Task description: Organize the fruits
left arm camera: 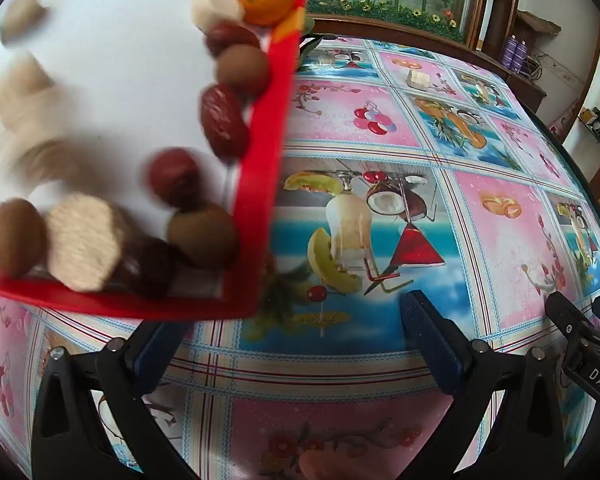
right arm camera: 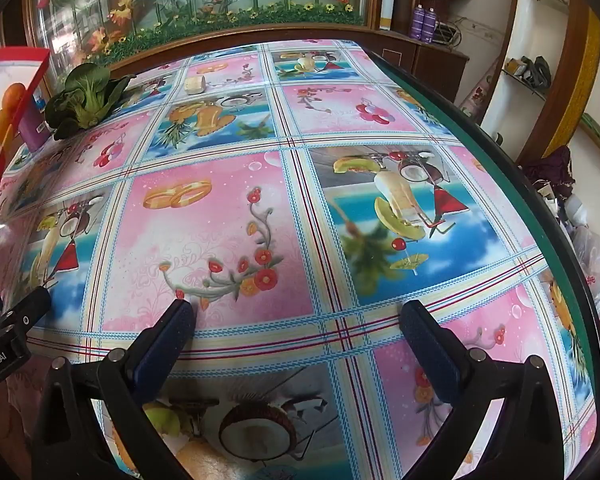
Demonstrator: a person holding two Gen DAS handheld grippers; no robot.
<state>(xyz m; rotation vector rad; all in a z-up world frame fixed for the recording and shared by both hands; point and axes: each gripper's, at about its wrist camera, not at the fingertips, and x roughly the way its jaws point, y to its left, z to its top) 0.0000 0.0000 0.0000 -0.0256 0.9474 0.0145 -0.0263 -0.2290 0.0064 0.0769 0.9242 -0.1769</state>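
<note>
My left tongs (left arm camera: 288,320) are spread wide and hold nothing, right by the red tray (left arm camera: 256,184) where the fruits (left arm camera: 224,120) have rolled into a corner, and my right tongs (right arm camera: 298,314) wait open over the bare tablecloth (right arm camera: 220,216).

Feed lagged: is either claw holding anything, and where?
No. Left claw and right claw are both open over the table, gripping nothing.
</note>
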